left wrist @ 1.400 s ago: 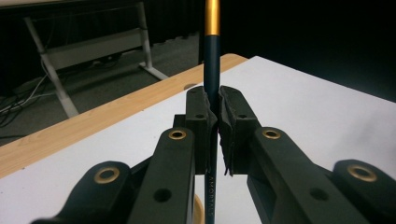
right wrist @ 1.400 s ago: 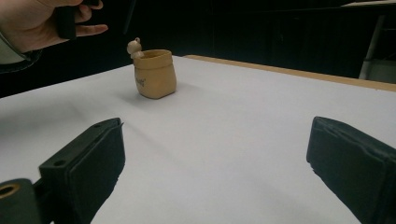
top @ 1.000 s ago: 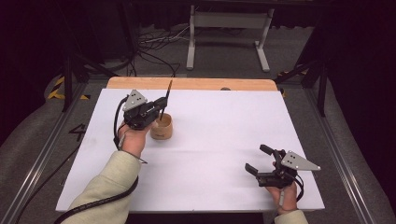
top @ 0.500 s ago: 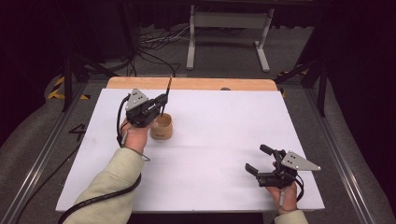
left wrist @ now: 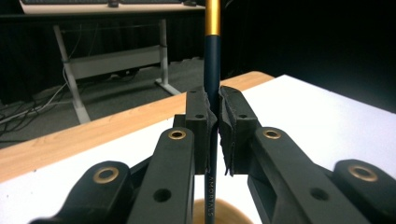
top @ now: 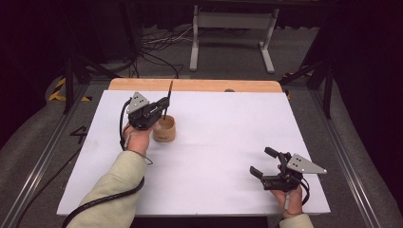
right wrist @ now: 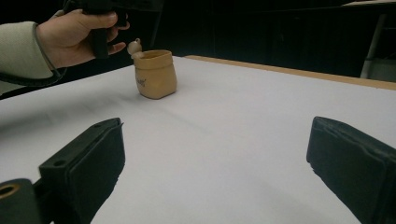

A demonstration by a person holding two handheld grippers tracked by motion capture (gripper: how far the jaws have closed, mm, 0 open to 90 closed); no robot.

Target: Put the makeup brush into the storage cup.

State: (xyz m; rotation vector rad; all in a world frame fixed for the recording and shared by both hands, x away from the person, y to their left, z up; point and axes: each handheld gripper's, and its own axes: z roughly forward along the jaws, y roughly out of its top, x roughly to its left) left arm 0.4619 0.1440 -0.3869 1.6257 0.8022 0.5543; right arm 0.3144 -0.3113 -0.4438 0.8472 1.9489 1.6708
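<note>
A dark blue pen (top: 169,92) with a gold band stands upright, and my left gripper (top: 163,108) is shut on its shaft. In the left gripper view the pads clamp the pen (left wrist: 212,60) from both sides, and its lower end points into the mouth of the tan pot (left wrist: 231,215) just below. That small tan pot (top: 164,129) sits on the white table cover, left of centre. My right gripper (top: 262,161) rests near the front right edge, open with nothing between its jaws. From the right gripper view (right wrist: 215,154) the pot (right wrist: 155,74) stands far off, with the other hand (right wrist: 70,35) above it.
The white sheet (top: 228,128) covers most of the wooden table, whose bare strip (top: 199,85) shows along the far edge. A metal stand (top: 230,33) and floor cables lie beyond the table. A cable trails from the left gripper along the sleeve.
The left gripper has sunk slightly with the pen, closer to the pot. The right gripper has stayed in place.
</note>
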